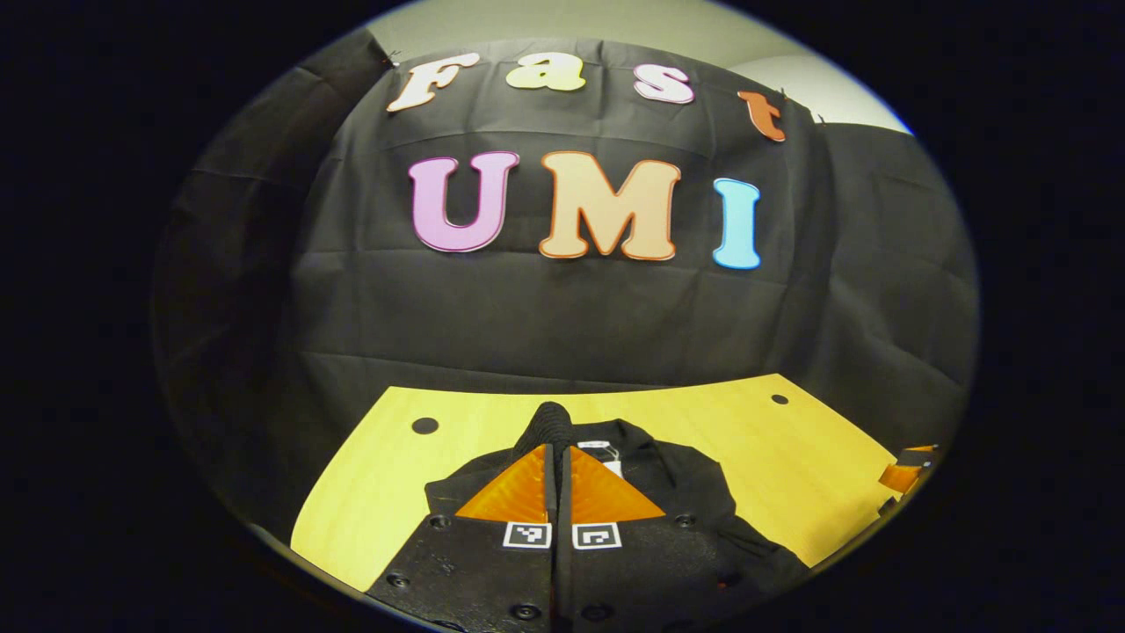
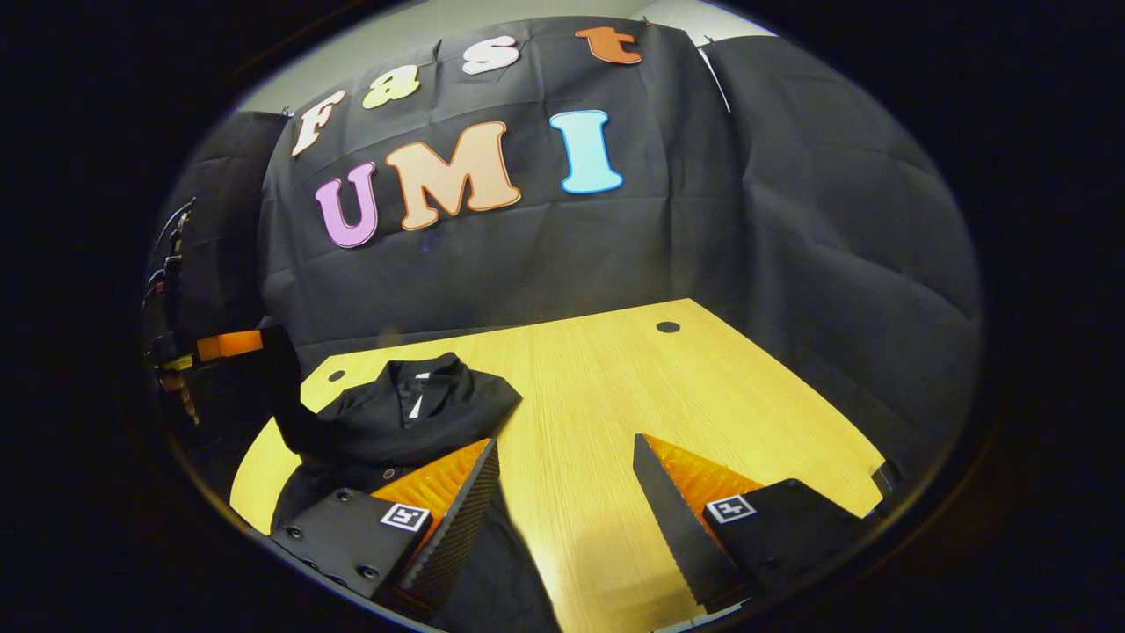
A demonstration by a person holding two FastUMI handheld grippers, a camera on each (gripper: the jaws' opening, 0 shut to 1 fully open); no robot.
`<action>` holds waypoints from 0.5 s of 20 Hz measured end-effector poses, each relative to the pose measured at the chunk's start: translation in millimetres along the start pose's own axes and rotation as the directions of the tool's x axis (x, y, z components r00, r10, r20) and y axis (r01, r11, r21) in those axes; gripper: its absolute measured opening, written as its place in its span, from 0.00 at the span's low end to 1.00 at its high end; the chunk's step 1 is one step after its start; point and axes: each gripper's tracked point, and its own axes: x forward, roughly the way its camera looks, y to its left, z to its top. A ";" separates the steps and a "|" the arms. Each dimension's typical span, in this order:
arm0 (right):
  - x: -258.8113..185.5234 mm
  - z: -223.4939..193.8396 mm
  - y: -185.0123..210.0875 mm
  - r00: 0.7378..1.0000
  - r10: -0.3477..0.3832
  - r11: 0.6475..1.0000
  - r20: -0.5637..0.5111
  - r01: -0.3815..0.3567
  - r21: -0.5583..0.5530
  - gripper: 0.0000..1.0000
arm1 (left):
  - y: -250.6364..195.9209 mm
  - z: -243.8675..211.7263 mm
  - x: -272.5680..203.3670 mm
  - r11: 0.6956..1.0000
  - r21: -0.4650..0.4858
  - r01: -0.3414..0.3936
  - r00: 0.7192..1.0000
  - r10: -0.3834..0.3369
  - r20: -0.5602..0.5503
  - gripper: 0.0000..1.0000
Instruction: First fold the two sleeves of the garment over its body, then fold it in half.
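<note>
Black garment (image 2: 400,422) lies bunched on yellow desk (image 2: 615,396), lower left in right gripper view, bottom centre in left gripper view. Left gripper (image 1: 560,457) fingers pressed together w/ nothing visible between, above garment. Right gripper (image 2: 567,501) fingers wide apart, holding nothing, over desk.

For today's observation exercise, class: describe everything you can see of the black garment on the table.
The black garment looks like soft, matte fabric with a collar and a white tag at the neck. It lies crumpled on the yellow wooden table, collar toward the booth wall, one sleeve draped off the table's edge. The left hand-held gripper is shut above it; whether it pinches the fabric is unclear. The right hand-held gripper is open beside it.
</note>
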 end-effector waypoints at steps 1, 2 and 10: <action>-1.7 -1.6 -4.4 1.000 -0.006 1.000 0.000 0.006 0.004 0.98 | -8.5 -3.3 4.5 1.000 0.009 0.013 1.000 -0.013 -0.006 0.00; -3.8 -2.0 -9.0 1.000 -0.012 1.000 0.000 0.012 0.009 0.94 | -16.6 -6.4 7.8 1.000 0.016 0.025 1.000 -0.025 -0.014 0.00; -19.5 -15.5 -42.1 0.998 -0.062 0.997 -0.013 0.062 0.047 0.94 | -71.4 -45.5 34.5 0.993 0.055 0.102 0.987 -0.094 -0.128 0.00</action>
